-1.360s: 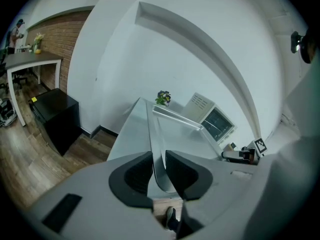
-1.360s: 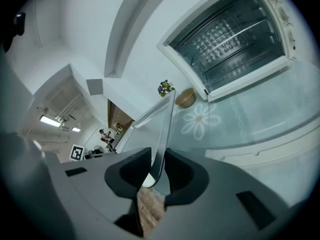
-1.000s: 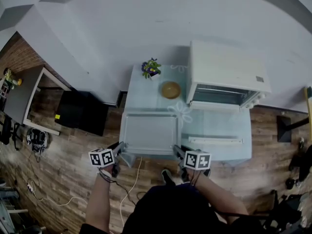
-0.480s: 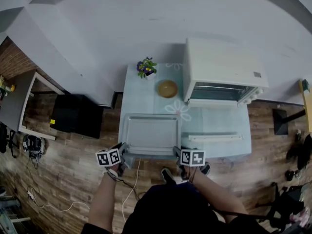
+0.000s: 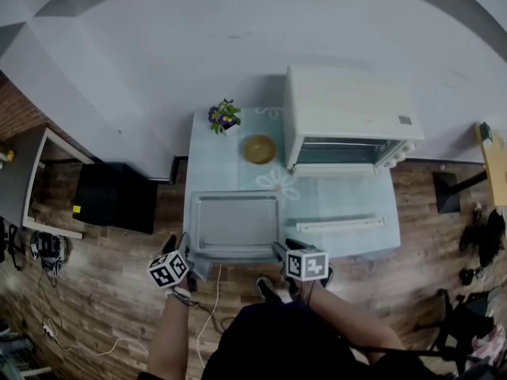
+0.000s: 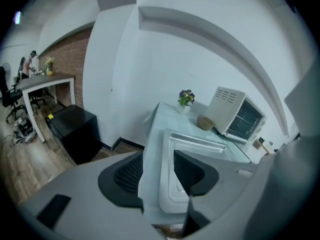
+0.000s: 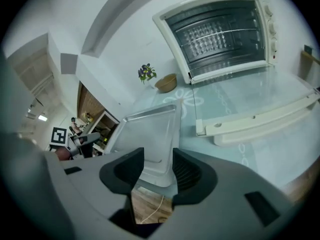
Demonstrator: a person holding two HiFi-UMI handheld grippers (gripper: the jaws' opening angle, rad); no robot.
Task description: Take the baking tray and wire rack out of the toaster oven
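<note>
- The left gripper [image 5: 187,253] sits at the near left corner of the baking tray [image 5: 235,225]. Its jaws have just been opening and now stand apart. The tray's corner and the table edge show in the gap, but no pad presses on them.
- The baking tray lies flat on the table [image 5: 212,169], close to the front edge and well clear of the oven. It looks set down there to free both grippers for the next item.
- The right gripper [image 5: 281,250] is at the tray's near right corner. Its jaws have also just been opening and stand wide, framing the tray's rim without gripping it (a release, by the look of it).
- The white toaster oven [image 5: 348,105] stands at the back right with its glass door [image 5: 341,204] folded down flat. The wire rack [image 7: 215,34] is still inside, so that half of the task remains.
- The table wears a pale blue-green cloth with white flower outlines. It carries a small potted flower [image 5: 223,117] and a wooden bowl [image 5: 259,149] at the back.
- To the table's left stands a black cabinet [image 5: 115,198]. Underfoot is a wood-plank floor [image 5: 95,307], and behind is a plain pale wall [image 5: 238,38].
</note>
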